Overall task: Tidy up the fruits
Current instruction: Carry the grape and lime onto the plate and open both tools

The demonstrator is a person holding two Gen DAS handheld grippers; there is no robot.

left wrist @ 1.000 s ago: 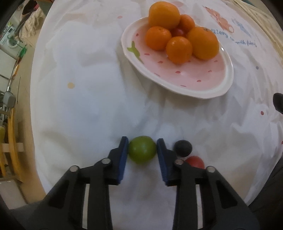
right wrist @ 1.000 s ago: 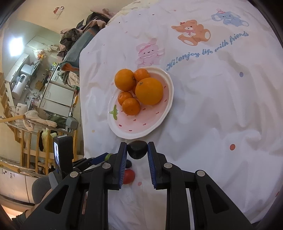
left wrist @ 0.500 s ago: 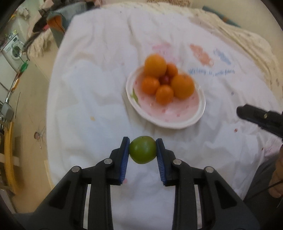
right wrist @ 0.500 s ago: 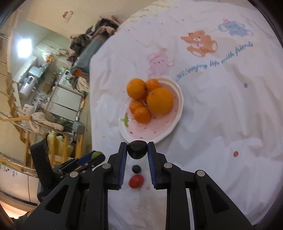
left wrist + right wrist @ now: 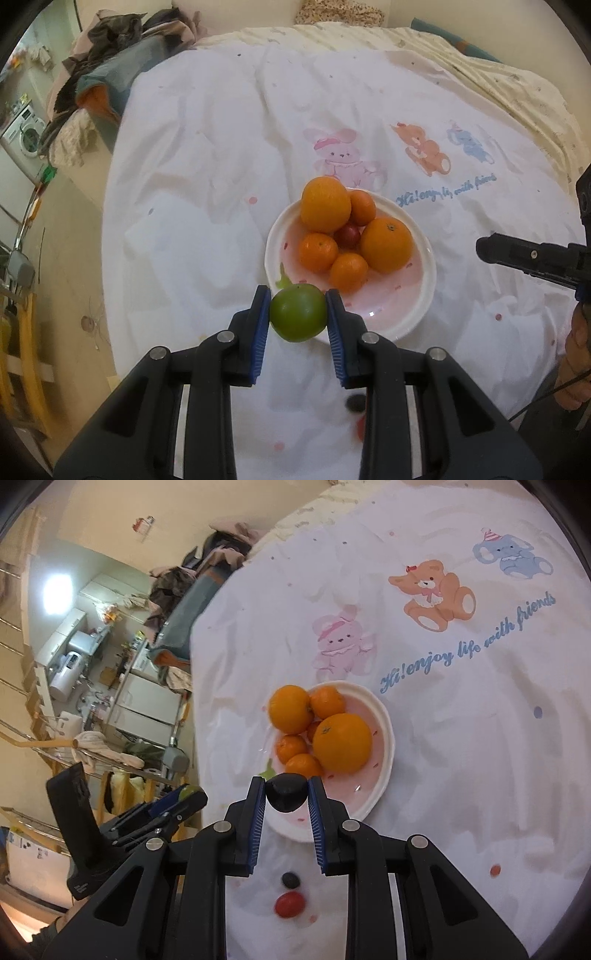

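Left claw (image 5: 297, 318) clamped on green fruit (image 5: 297, 312), held above the 7 o'clock rim of the pink plate (image 5: 424, 295). Right claw (image 5: 287, 793) clamped on dark fruit (image 5: 287, 792) over the plate's 6 o'clock edge. Plate holds five oranges (image 5: 341, 742). Small dark fruit (image 5: 290, 880) and red fruit (image 5: 290, 904) lie on the tablecloth (image 5: 461, 775), printed "Hi! enjoy life with friends".

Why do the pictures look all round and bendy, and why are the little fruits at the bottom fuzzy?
Both wrist views use fisheye lenses, so edges curve and corners go black. In the right wrist view the red fruit and small dark fruit on the cloth look soft, and a wall light glares white. In the left wrist view the green fruit is sharp.
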